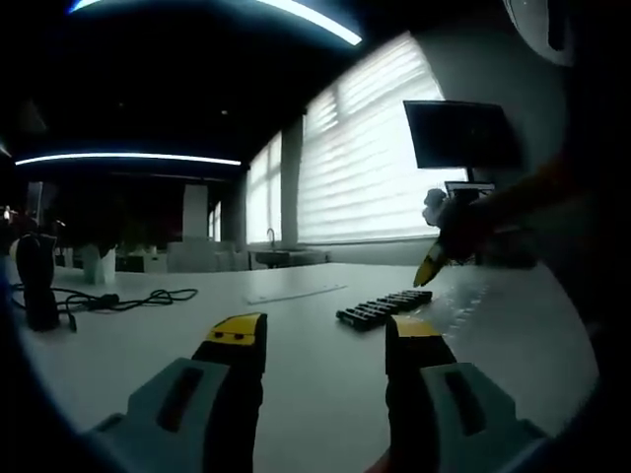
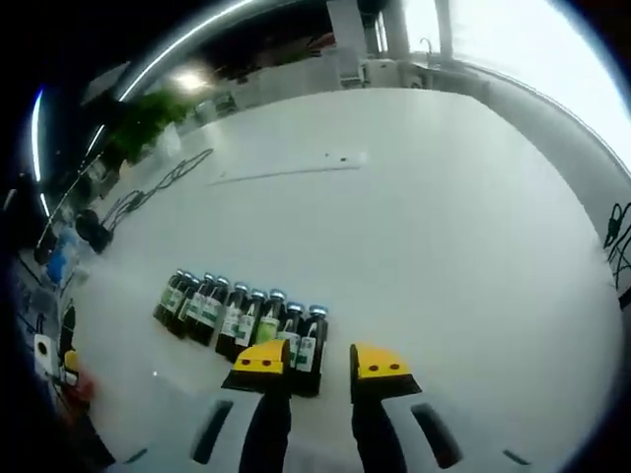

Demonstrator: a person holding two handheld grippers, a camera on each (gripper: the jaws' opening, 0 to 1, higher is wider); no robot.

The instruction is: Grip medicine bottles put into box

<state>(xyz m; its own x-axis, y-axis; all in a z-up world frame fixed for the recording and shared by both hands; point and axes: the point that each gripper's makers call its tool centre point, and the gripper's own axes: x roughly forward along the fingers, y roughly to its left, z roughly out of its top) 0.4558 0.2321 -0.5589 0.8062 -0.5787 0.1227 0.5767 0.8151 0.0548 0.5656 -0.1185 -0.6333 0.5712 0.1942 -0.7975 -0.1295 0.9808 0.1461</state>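
A row of several dark medicine bottles (image 2: pixel 240 321) with green and white labels lies on the white table (image 2: pixel 414 197). My right gripper (image 2: pixel 320 365) hovers just above the row's near end, its yellow-tipped jaws open with nothing between them. In the left gripper view the same row of bottles (image 1: pixel 385 307) lies farther off on the table, right of centre. My left gripper (image 1: pixel 325 340) stands open and empty, low over the table. The other gripper (image 1: pixel 444 246), dark with a yellow tip, hangs above the bottles at the right.
A black cable (image 1: pixel 118 299) lies coiled on the table at the left, next to a dark upright object (image 1: pixel 37 281). A monitor (image 1: pixel 458 133) stands at the back right before bright blinds. A thin flat strip (image 2: pixel 286 171) lies mid-table.
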